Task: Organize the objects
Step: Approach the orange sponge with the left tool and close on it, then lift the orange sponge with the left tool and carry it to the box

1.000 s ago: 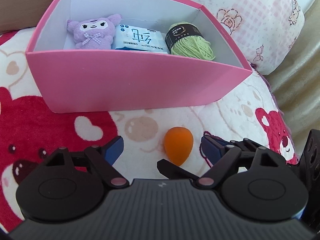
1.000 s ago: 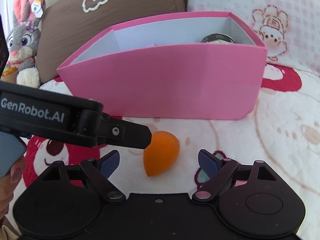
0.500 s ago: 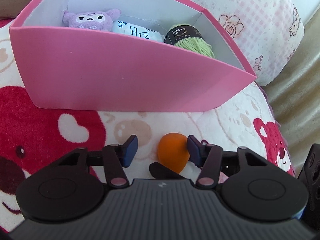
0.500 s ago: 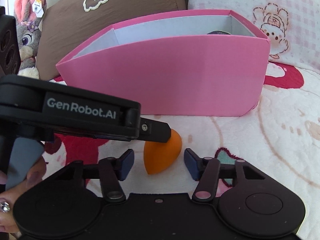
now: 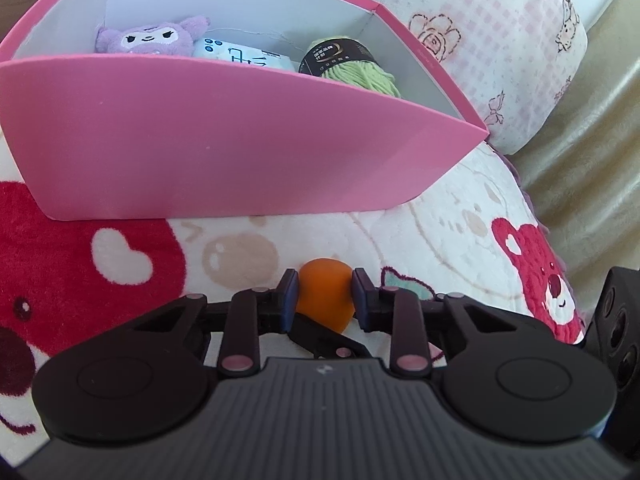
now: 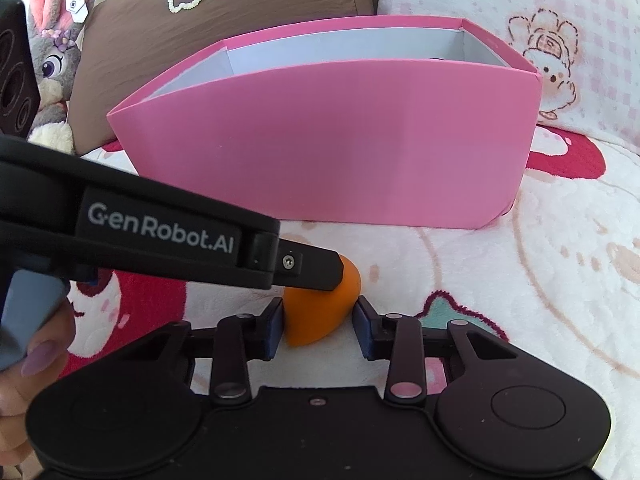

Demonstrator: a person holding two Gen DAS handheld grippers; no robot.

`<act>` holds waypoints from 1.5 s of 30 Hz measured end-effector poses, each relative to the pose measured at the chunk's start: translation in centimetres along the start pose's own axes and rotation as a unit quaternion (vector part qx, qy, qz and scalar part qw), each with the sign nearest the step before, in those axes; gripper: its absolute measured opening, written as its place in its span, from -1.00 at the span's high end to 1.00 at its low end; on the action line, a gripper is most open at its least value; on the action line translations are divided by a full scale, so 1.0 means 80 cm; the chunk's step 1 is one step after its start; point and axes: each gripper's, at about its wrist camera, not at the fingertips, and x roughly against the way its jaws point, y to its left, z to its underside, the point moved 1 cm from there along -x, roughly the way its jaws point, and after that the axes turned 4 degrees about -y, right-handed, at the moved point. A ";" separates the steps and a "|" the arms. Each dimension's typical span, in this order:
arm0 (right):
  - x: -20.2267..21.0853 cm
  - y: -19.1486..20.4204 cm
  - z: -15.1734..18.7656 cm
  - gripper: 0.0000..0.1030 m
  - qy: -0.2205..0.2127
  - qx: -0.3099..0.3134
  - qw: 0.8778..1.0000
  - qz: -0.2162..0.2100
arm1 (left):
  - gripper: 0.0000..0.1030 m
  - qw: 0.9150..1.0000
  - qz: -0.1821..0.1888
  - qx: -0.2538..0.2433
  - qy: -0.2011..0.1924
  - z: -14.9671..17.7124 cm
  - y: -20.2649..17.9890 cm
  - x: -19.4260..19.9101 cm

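Orange sponge egg (image 5: pixel 326 294) lies on bear-print blanket (image 5: pixel 440 248), just before pink box (image 5: pixel 240 140). Left gripper (image 5: pixel 325 294) clamped on it. Right gripper (image 6: pixel 320 322) closing, pads touching the same egg.

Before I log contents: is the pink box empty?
Not empty. The box holds a purple plush, a white packet and green yarn.
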 end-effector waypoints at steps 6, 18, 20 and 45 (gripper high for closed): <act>0.005 0.004 -0.007 0.21 0.003 0.003 1.000 0.005 | 0.47 1.000 -0.004 -0.013 0.003 -0.002 -0.008 0.008; 0.015 0.030 -0.016 0.21 0.026 0.019 0.999 0.015 | 0.47 0.999 -0.019 -0.016 0.044 -0.004 -0.015 0.028; 0.020 0.031 -0.020 0.21 0.031 0.014 0.999 0.013 | 0.47 0.999 -0.017 -0.015 0.049 -0.006 -0.017 0.034; 0.110 0.041 -0.060 0.21 0.036 -0.042 0.998 -0.030 | 0.47 0.999 0.002 -0.002 0.045 -0.030 -0.057 0.122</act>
